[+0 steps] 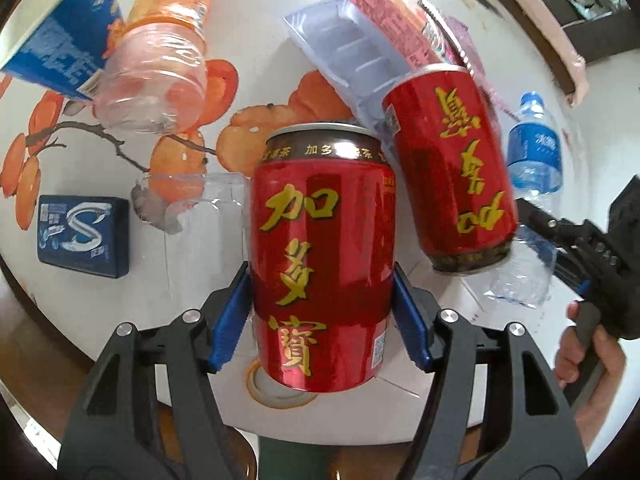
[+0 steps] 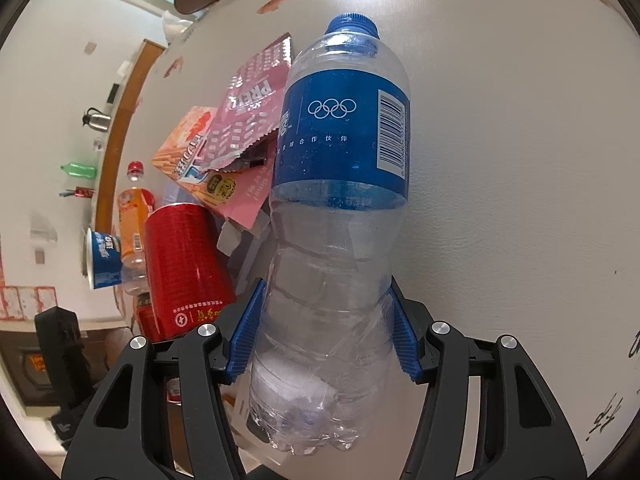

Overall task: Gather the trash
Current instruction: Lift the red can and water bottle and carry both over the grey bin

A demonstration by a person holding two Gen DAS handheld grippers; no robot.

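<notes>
Left gripper (image 1: 322,312) clamped mid-body on an upright red can (image 1: 322,260), long axis running straight out along its fingers, right gripper (image 2: 324,334) likewise clamped on the lower body of a clear water bottle (image 2: 340,208), cap pointing away, both above the surface (image 2: 520,160).

The left wrist view looks down close along its hand-held gripper (image 1: 322,316) at the counter (image 1: 256,40), the water bottle (image 1: 534,152) at 2 o'clock. The right wrist view faces that bottle (image 2: 340,208) close; both share the red can (image 1: 450,168) (image 2: 184,264).
</notes>
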